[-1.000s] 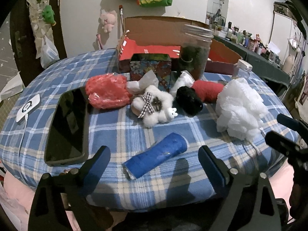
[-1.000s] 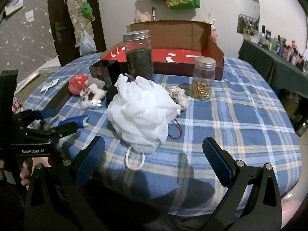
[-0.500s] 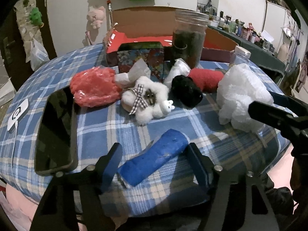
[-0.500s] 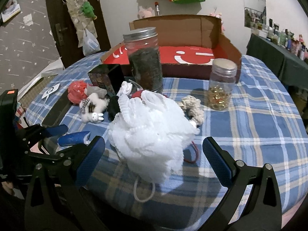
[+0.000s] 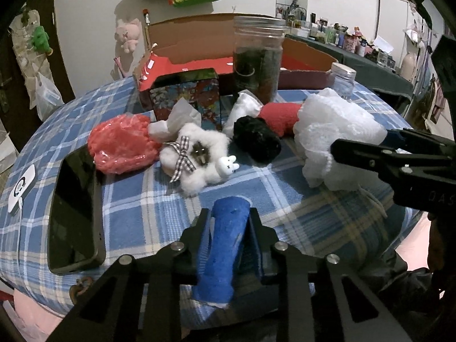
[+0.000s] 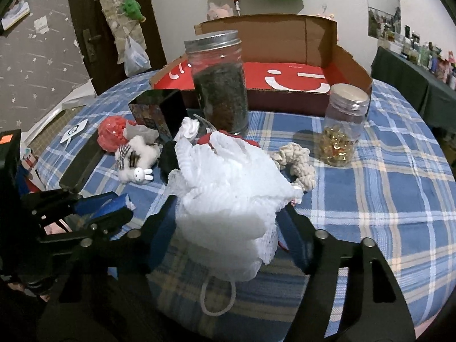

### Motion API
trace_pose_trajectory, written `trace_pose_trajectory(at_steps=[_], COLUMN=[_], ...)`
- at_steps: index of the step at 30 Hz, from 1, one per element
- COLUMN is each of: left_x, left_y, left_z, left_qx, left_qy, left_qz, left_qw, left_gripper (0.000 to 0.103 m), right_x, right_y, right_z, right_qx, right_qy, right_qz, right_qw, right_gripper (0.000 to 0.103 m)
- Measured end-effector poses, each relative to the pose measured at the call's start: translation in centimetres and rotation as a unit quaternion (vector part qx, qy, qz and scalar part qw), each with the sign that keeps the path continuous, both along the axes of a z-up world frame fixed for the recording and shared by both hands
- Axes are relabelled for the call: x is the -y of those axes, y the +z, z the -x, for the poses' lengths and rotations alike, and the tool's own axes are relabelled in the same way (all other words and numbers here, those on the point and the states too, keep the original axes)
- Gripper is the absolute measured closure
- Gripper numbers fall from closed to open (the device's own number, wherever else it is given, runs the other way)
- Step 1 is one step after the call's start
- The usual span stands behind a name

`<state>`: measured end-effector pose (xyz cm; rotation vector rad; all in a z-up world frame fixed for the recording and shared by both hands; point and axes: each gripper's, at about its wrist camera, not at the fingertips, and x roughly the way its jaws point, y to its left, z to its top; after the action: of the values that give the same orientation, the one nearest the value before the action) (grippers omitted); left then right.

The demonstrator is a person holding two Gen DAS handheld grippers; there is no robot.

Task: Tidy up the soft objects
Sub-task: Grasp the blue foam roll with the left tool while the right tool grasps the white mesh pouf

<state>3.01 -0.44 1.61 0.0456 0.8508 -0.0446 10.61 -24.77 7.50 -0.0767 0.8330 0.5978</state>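
blue roll [image 5: 225, 239]: a soft blue fabric roll at the near edge of the table, lying lengthwise between the left gripper's fingers, its far end poking out beyond the tips.
left gripper [image 5: 226, 218]: jaws have just been closing and now stand narrow, both pads pressed against the sides of the blue roll.
white mesh sponge [image 6: 228, 196]: a big puffy bath sponge near the table's front, its cord loop hanging over the near edge; it fills the gap between the right gripper's fingers.
right gripper [image 6: 228, 216]: jaws have just been closing, about halfway in; both fingers lie against the sponge's sides and its mesh bulges over them.
other soft things: a fluffy white plush with a checked bow [image 5: 196, 156], a black roll [image 5: 256, 138], a red roll [image 5: 280, 116] and a red crinkled bundle [image 5: 122, 145] sit in a cluster beyond the blue roll; a knotted white rope piece [image 6: 297, 165] lies just right of the sponge.
box: an open cardboard box with a red lining [image 6: 287, 77] stands at the far side.
jars: a tall jar of dark contents [image 6: 219, 85] stands in front of the box; a smaller jar of golden bits [image 6: 342, 125] stands to its right.
other items: a dark patterned box [image 5: 185, 97] beside the tall jar, a black phone [image 5: 74, 211] flat at the left.
surface: blue plaid tablecloth [image 6: 384, 188].
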Motion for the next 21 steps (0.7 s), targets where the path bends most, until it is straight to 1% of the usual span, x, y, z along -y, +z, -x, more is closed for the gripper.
trace_pose_trajectory(at_steps=[2, 5, 7, 11, 16, 21], left_x=[-0.1, -0.3, -0.5, -0.9, -1.5, -2.7], left_y=[0.1, 0.4, 0.7, 1.0, 1.6, 2.2], left_z=[0.0, 0.0, 0.1, 0.3, 0.5, 0.7], left_qx=[0.001, 0.007, 0.010, 0.014, 0.023, 0.032], left_qy=[0.001, 0.006, 0.008, 0.015, 0.025, 0.040], left_qz=[0.001, 0.000, 0.000, 0.000, 0.000, -0.004], left_qw=[1.0000, 1.0000, 0.9999, 0.9998, 0.9994, 0.9987], left_gripper=[0.078, 0.079, 0.079, 0.079, 0.079, 0.079], right_x=[0.1, 0.7, 1.2, 1.9, 3.0, 4.8], right_y=[0.2, 0.8, 1.2, 1.7, 2.3, 3.0], right_z=[0.2, 0.7, 1.0, 1.6, 2.4, 2.9], right_qx=[0.006, 0.016, 0.021, 0.024, 0.028, 0.033], right_qy=[0.000, -0.002, -0.004, -0.003, -0.007, -0.027], right_qz=[-0.001, -0.012, -0.019, -0.021, -0.025, -0.027], right_qw=[1.000, 1.000, 1.000, 0.999, 0.999, 0.999], right_gripper=[0.048, 0.056, 0.058, 0.063, 0.065, 0.065])
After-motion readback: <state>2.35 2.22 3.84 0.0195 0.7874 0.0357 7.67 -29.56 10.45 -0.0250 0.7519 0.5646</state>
